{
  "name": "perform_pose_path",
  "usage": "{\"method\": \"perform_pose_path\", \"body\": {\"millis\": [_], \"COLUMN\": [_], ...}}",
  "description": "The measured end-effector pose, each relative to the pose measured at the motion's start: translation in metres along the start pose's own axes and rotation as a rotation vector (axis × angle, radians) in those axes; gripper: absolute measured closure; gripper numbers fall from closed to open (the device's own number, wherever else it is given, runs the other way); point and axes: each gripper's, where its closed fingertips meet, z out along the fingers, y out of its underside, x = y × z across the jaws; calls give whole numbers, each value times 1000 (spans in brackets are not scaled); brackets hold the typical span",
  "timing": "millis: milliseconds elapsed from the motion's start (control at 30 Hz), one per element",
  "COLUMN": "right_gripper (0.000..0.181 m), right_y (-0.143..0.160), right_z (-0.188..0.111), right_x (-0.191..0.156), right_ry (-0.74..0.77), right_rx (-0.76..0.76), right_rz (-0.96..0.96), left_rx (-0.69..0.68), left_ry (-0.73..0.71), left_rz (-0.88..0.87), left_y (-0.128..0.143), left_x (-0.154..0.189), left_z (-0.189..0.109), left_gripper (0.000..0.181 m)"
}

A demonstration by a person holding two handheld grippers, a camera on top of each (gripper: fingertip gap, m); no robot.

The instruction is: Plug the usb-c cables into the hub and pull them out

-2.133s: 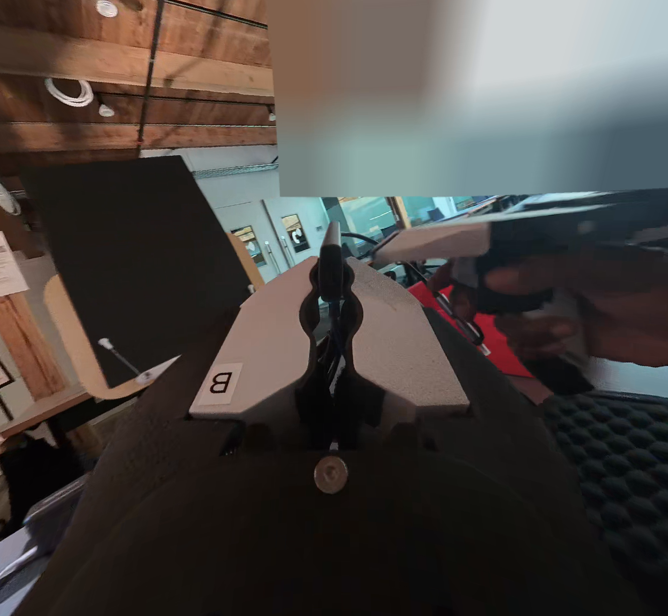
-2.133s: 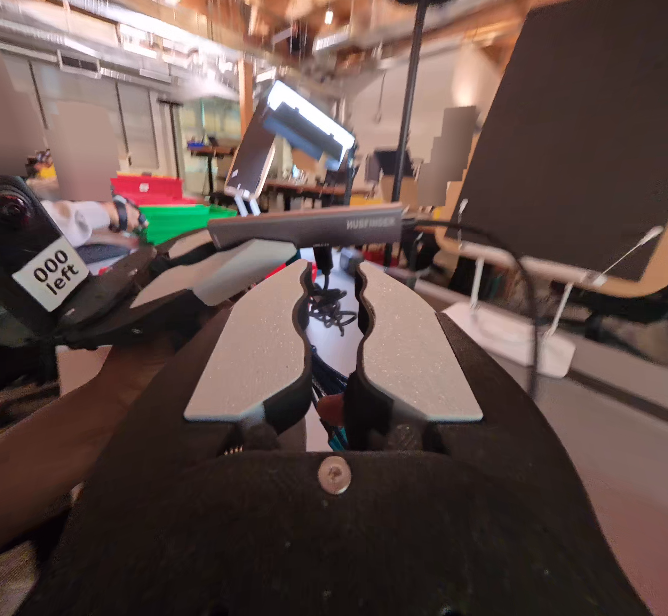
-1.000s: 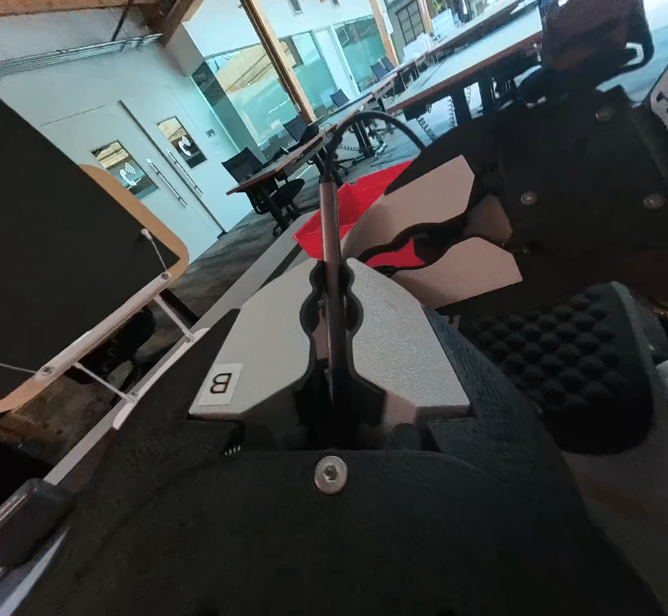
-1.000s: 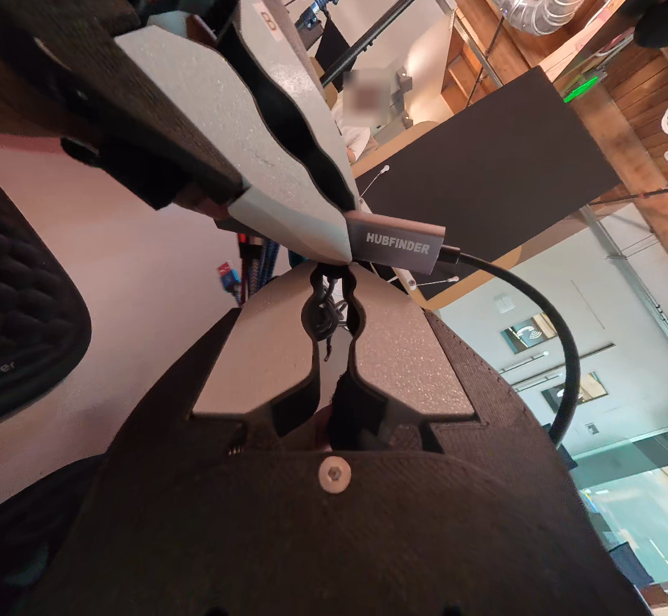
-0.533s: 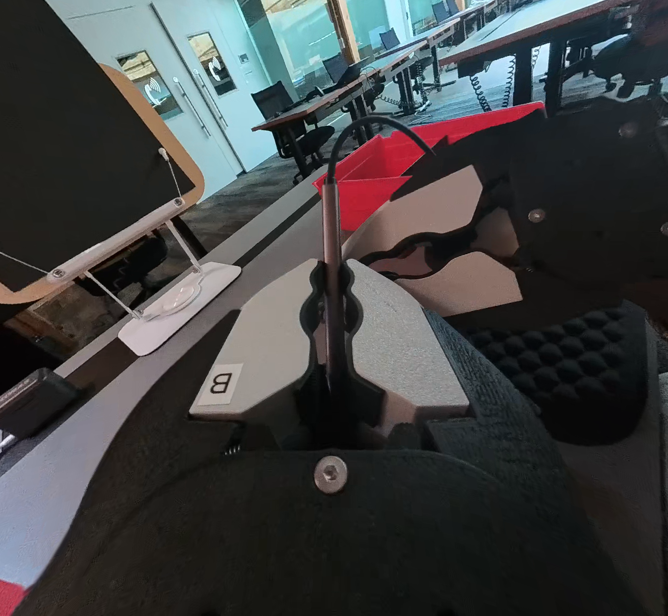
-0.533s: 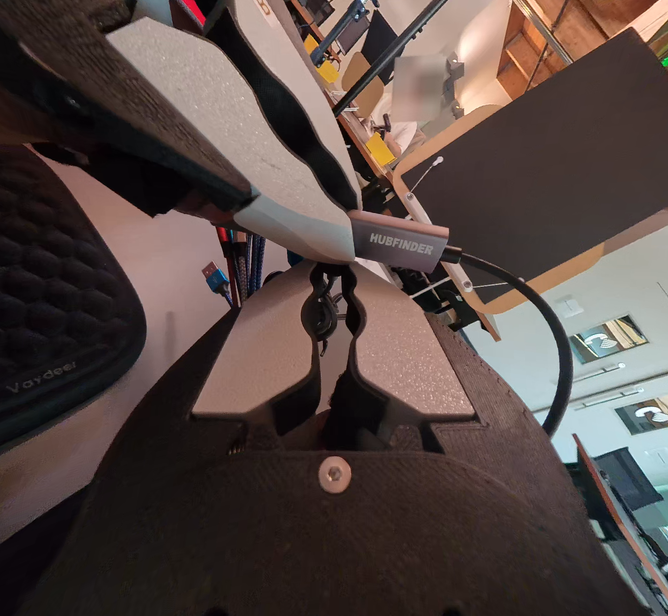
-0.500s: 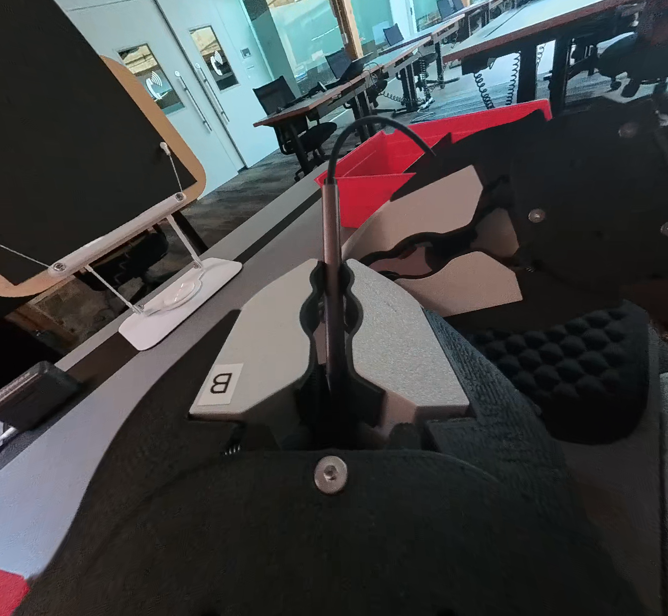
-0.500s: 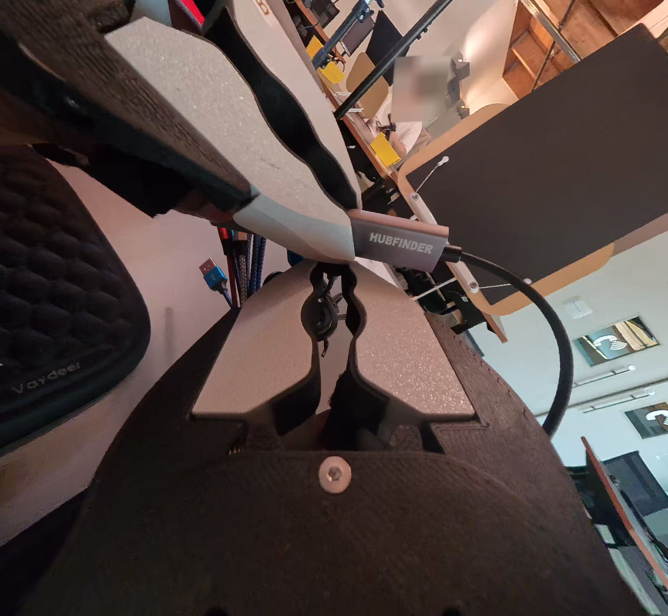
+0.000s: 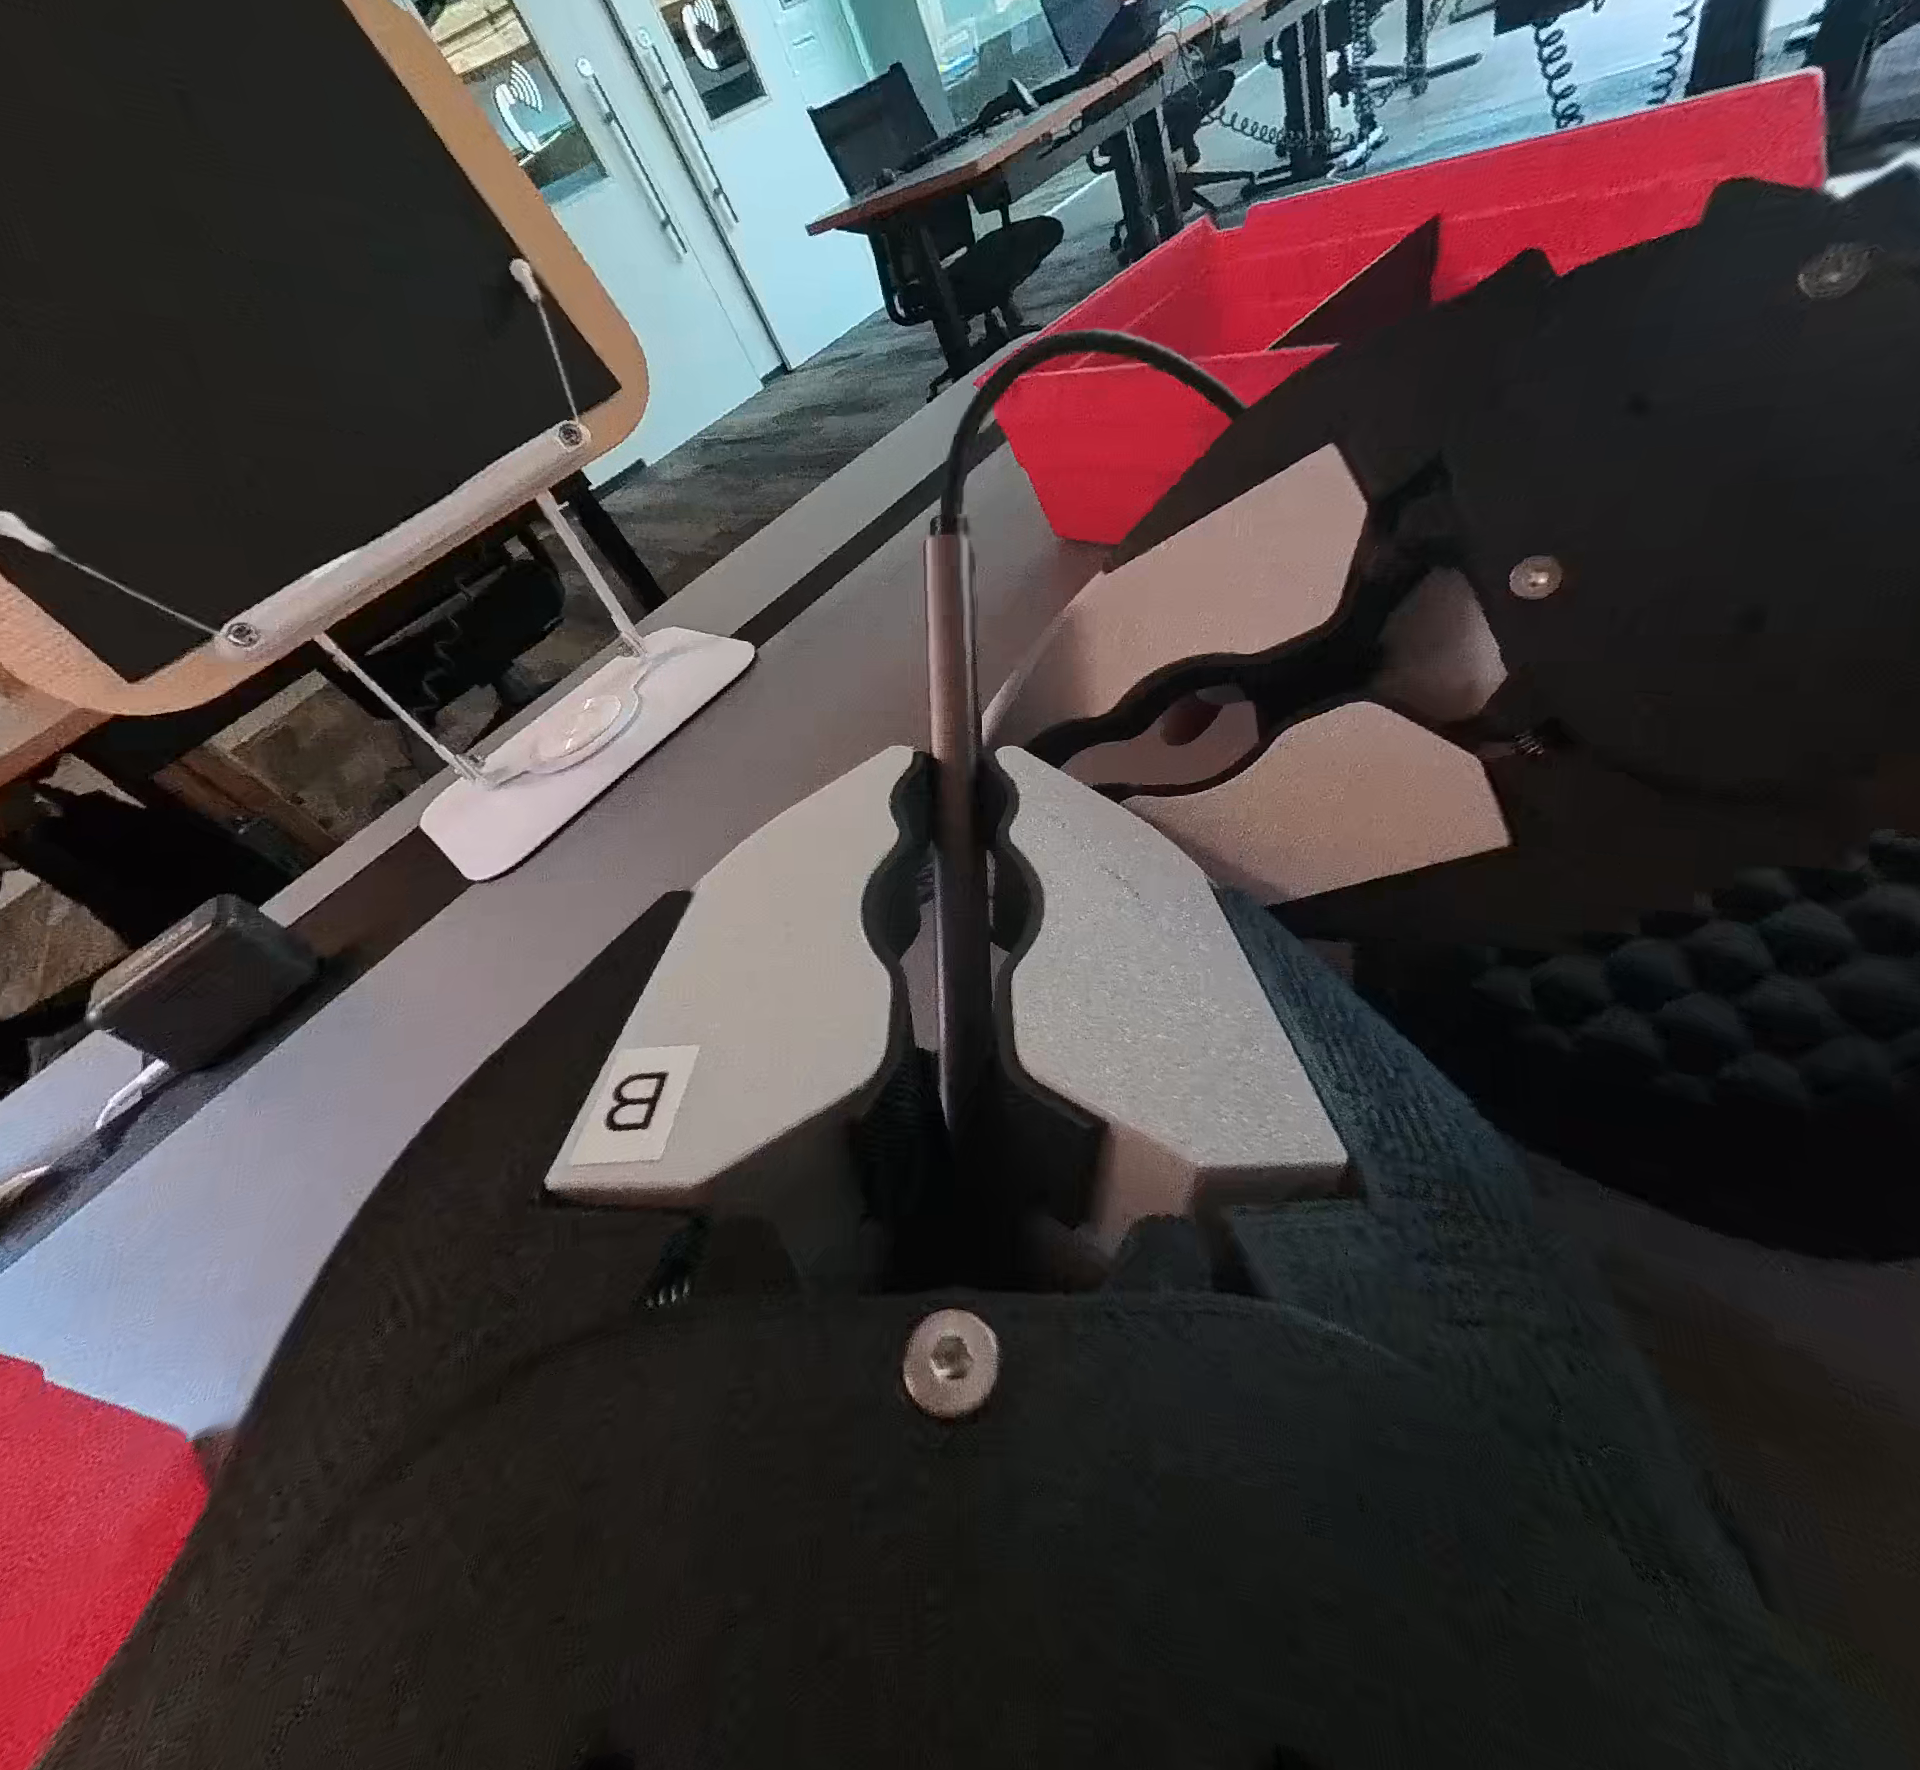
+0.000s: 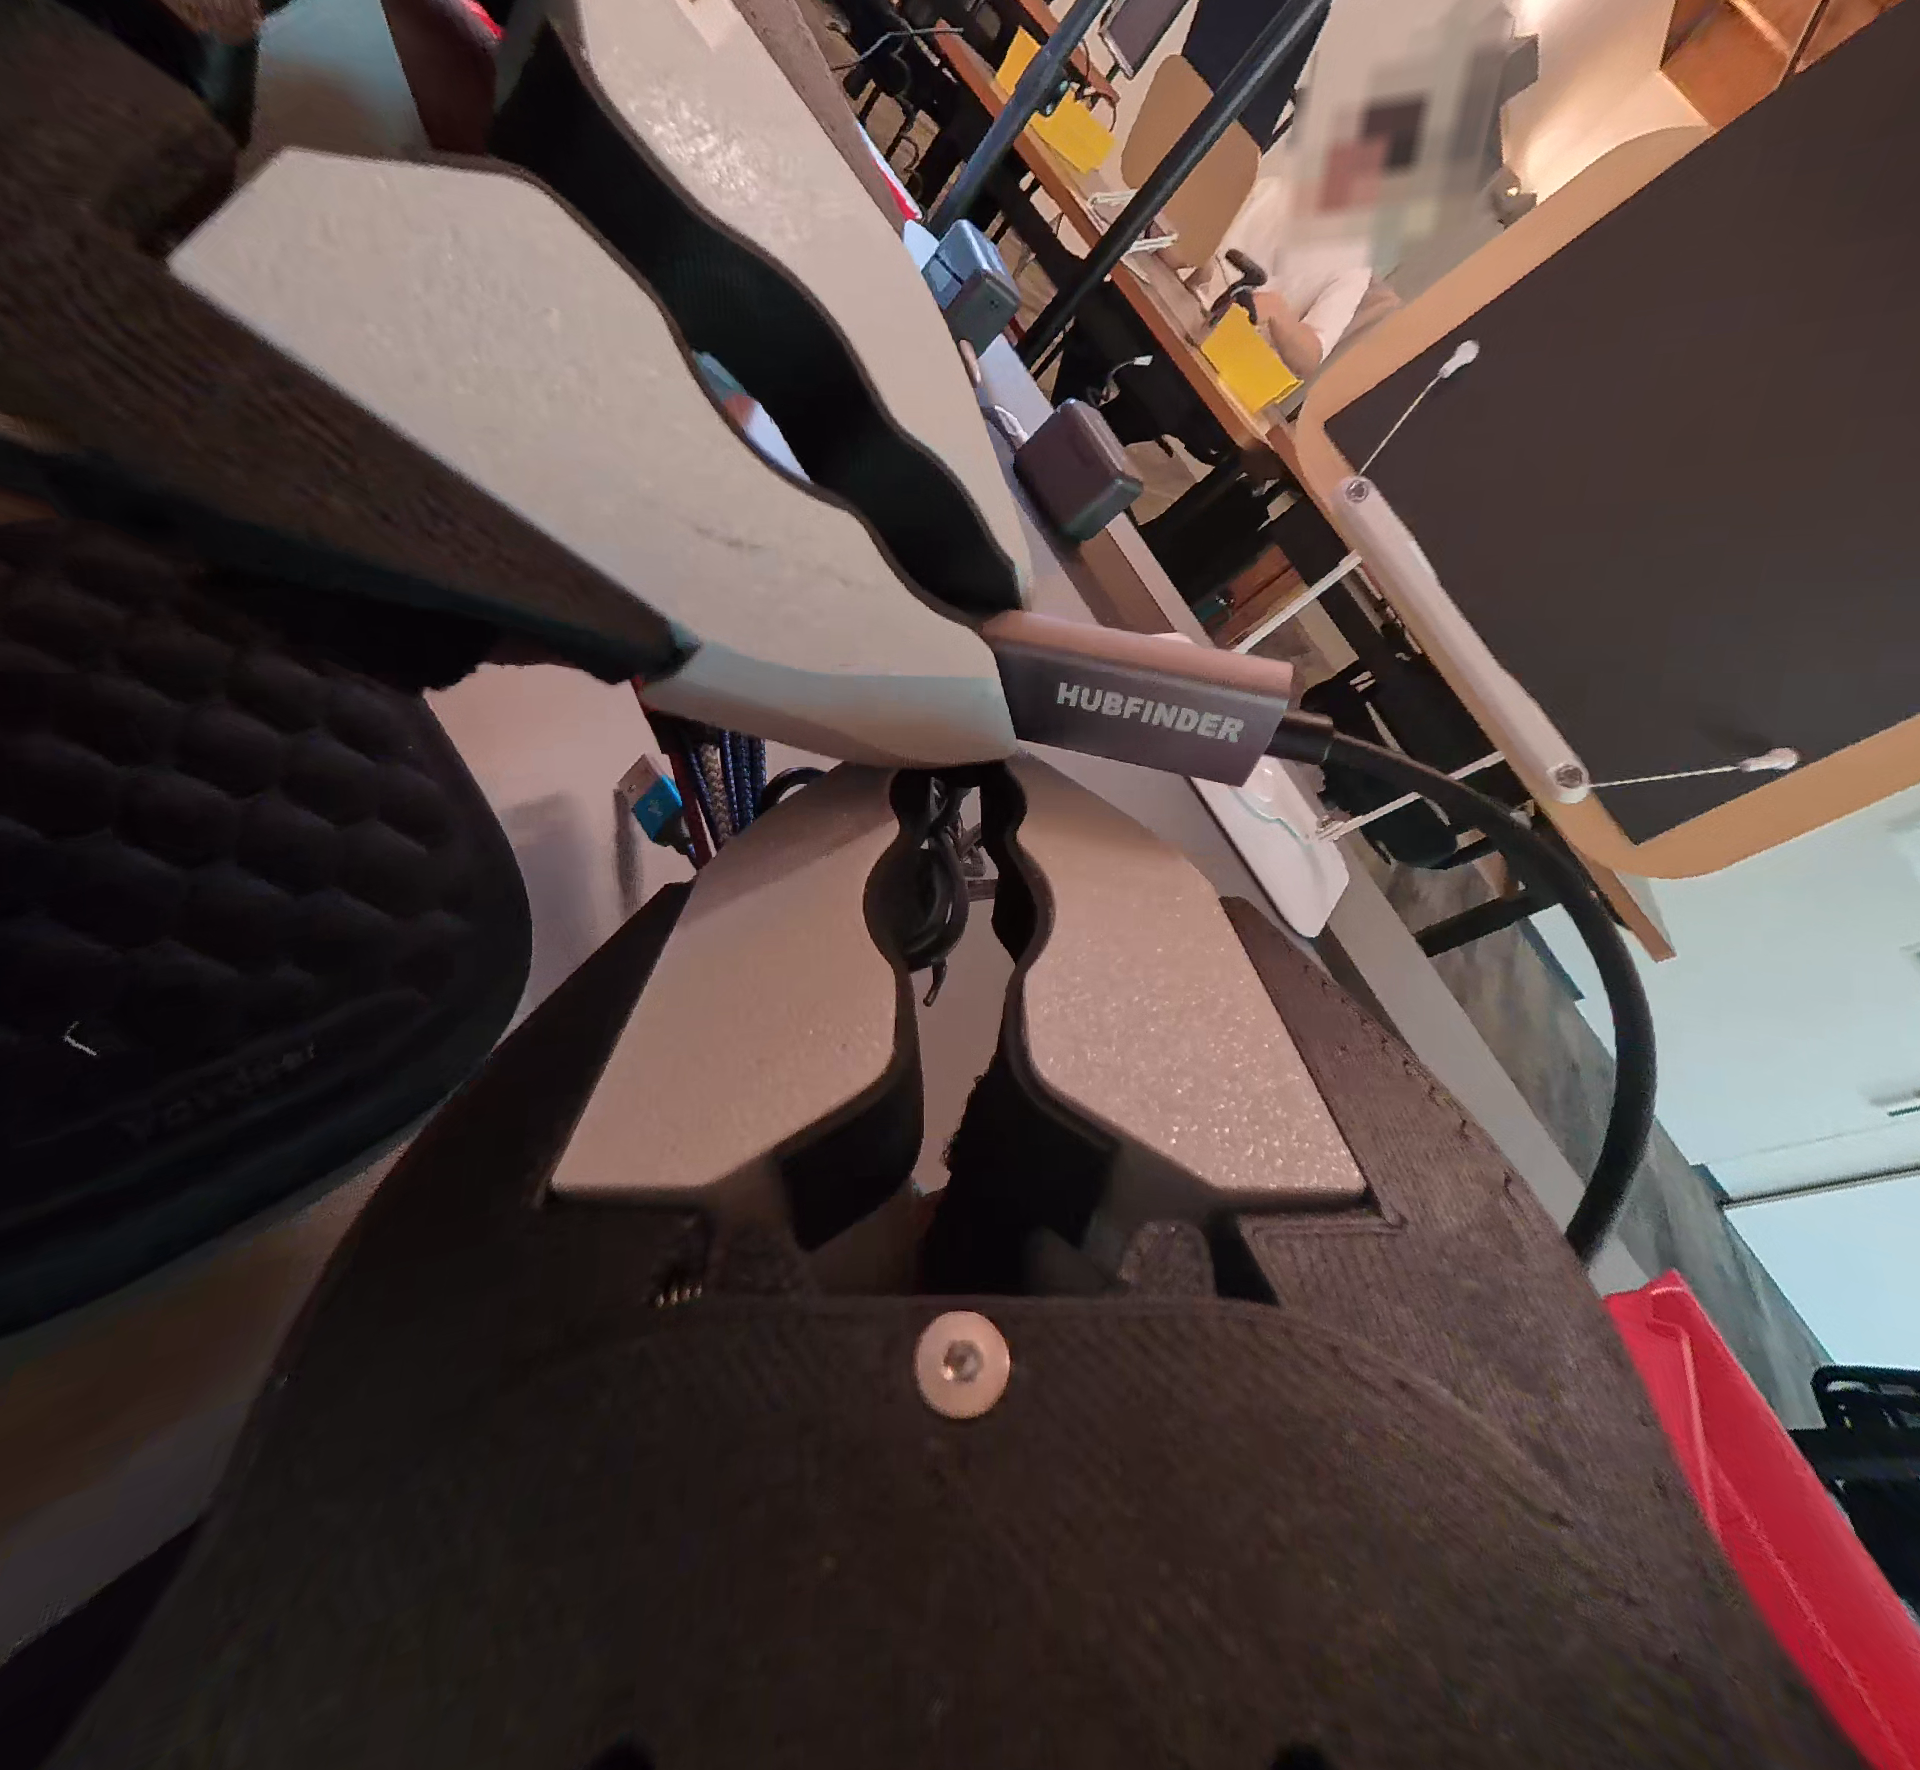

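Observation:
My left gripper (image 9: 954, 770) is shut on the grey hub (image 9: 950, 650), seen edge-on and sticking out past the fingertips. The hub's black lead (image 9: 1091, 347) arcs off to the right. In the right wrist view the hub (image 10: 1143, 707) juts out of the left gripper's fingers (image 10: 582, 432). My right gripper (image 10: 951, 780) sits with its tips right under the hub, jaws nearly together on a thin black usb-c cable (image 10: 932, 889). The plug's end is hidden behind the left finger. The right gripper (image 9: 1049, 746) also shows beside the hub in the left wrist view.
A black honeycomb-textured pad (image 9: 1662, 1024) lies under the right gripper. Braided cables with a blue plug (image 10: 665, 806) lie on the grey table (image 9: 312, 1045). A red bin (image 9: 1351, 266), a black board on a white stand (image 9: 592, 744) and a small black adapter (image 9: 197, 982) stand around.
Both grippers have tipped and come down together from the ceiling view toward the table. The left keeps its hold on the hub; the right has closed in under it.

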Motion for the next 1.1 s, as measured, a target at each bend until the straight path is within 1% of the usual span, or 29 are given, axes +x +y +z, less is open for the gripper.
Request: {"method": "perform_pose_path", "body": {"millis": [67, 133, 367, 400, 433, 467, 500, 533, 567, 600, 633, 667, 700, 767, 833, 933, 1000, 1100], "right_gripper": [171, 171, 171, 171, 171, 172, 172, 172, 172, 172, 172, 172, 172, 172, 172, 172, 172, 172], "right_y": [3, 7, 13, 27, 85, 100, 88, 60, 29, 11, 18, 16, 15, 12, 12, 14, 12, 14], "right_z": [4, 7, 10, 7, 15, 18, 12, 6, -1, -6, -13, -8, -6, -14, -23, -33, -37, -41], "right_x": [-4, -8, -12, -11, -2, -8, -2, 14, 25, 31, 24, 23, 21, 21, 29, 38, 44, 52], "right_ry": [-23, -44, -42, -44, -46, -82, -80, -45, -21, -9, -23, -36, -51, -59, -61, -82, -85, -68], "right_rx": [-14, -28, -37, -85, -327, -434, -376, -225, -73, 11, 15, 2, 33, 113, 168, 241, 309, 331], "right_rz": [21, 39, 63, 62, 47, 105, 129, 183, 233, 241, 211, 184, 191, 262, 316, 435, 501, 538], "left_rx": [-39, -55, -116, -102, 105, 101, 216, 198, 153, 178, 184, 170, 154, 149, 120, 125, 129, 129], "left_ry": [-22, -9, -30, -30, -31, -36, -105, -172, -146, -125, -131, -138, -139, -160, -153, -134, -147, -151], "left_rz": [36, 1, 24, 20, -13, -24, -11, 39, 16, -20, -13, 10, 18, 16, -21, -67, -99, -149], "left_y": [6, 13, 22, 20, -15, -26, -46, -48, -42, -43, -47, -51, -54, -56, -49, -40, -33, -23], "left_x": [-1, -1, -2, -2, -3, -10, -21, -33, -36, -36, -36, -37, -38, -45, -50, -51, -56, -62], "left_z": [1, 3, 8, 8, -5, -15, -28, -35, -32, -30, -30, -30, -28, -23, -16, -13, -12, -12], "left_gripper": [176, 176, 176, 175, 178, 174, 175, 175, 174, 174, 175, 174, 174, 174, 174, 174, 174, 174]}}
